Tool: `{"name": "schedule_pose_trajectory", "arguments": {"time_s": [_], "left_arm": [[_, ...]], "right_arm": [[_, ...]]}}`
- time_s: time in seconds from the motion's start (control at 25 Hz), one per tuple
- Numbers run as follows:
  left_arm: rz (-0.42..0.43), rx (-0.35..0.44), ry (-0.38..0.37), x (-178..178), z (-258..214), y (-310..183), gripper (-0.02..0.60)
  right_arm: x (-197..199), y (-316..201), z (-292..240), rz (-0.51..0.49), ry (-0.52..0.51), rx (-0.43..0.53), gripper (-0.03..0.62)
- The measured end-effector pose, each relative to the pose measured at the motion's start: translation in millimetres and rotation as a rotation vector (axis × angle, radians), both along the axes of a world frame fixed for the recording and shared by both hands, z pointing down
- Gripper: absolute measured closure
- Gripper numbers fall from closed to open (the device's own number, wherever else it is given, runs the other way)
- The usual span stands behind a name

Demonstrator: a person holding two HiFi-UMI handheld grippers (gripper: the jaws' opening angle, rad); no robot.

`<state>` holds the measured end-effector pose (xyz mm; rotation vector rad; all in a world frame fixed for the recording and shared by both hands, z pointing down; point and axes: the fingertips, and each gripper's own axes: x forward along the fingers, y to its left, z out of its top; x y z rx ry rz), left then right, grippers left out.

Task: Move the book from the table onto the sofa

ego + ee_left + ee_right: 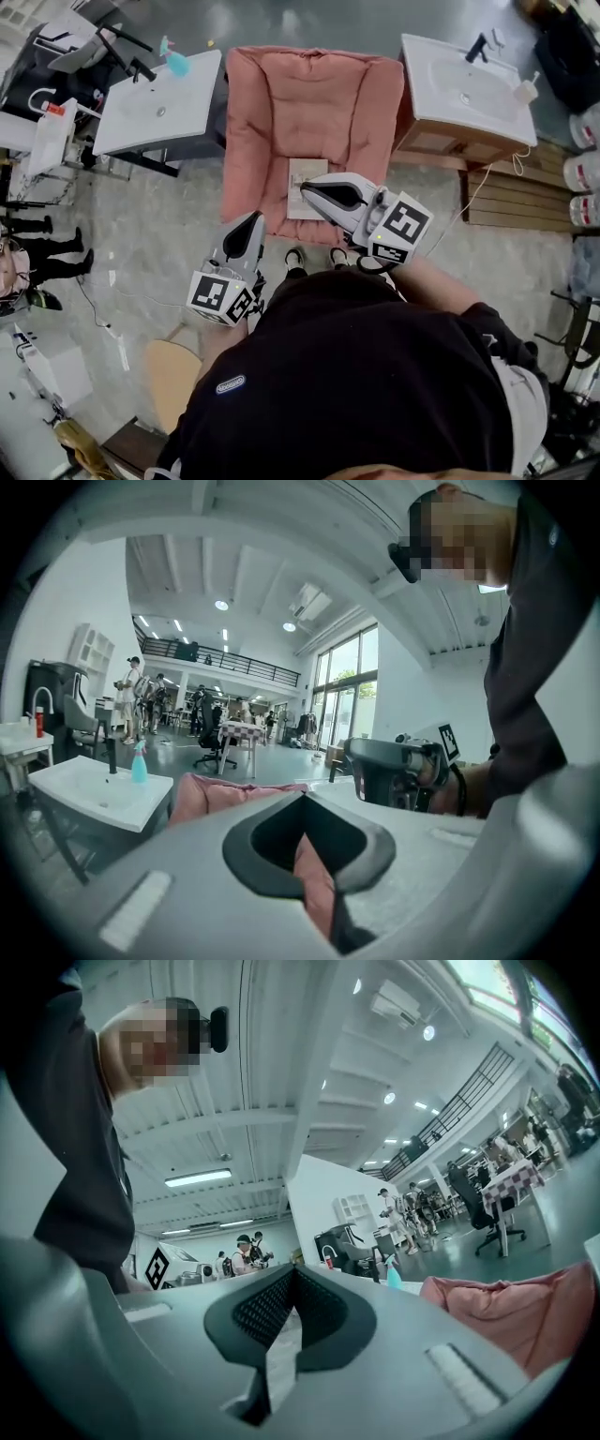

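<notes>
- Pink cushioned sofa (309, 103): stands mid-floor between a white washbasin on a dark stand (159, 112) at the left and a white washbasin on a wooden cabinet (464, 84) at the right.
- Thin pale book with a light cover (302, 171): lies flat on the near part of the sofa seat. The right tool covers its near right portion from above.
- Right gripper (306, 191): a grey claw with its jaws brought together on nothing. Its own view shows only a thin slit between the pads, with pale floor behind. The tip hangs over the book, and from above it cannot be told whether it touches the cover.
- Left gripper (255, 217): its jaws are likewise together and empty, with only the sofa's pink fabric showing through the slit. It sits at the sofa's near left edge, near the book but apart from it.
- Person in a black top (356, 375): stands at the near side of the sofa with one tool in each hand.
- Round pale wooden top (173, 375): near left, beside the person. No book shows on its visible part, and it cannot be told whether this is the table of the task.
- Progress (judgement): the transfer appears complete, since the book rests on the sofa and neither claw holds it. All that seems left is drawing both claws clear of the seat.
</notes>
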<state>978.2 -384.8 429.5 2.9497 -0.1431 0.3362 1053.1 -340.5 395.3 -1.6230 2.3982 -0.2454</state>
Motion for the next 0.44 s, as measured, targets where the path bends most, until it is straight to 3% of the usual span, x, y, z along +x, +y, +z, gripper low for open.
{"name": "schedule_pose_trajectory", "arguments": {"time_s": [0.44], "left_arm": [[-0.12, 0.059, -0.012, -62.7, -17.7, 3.4, 0.581]], "right_arm": [[-50.9, -2.6, -1.4, -0.107, 0.017, -0.006, 0.568]]}}
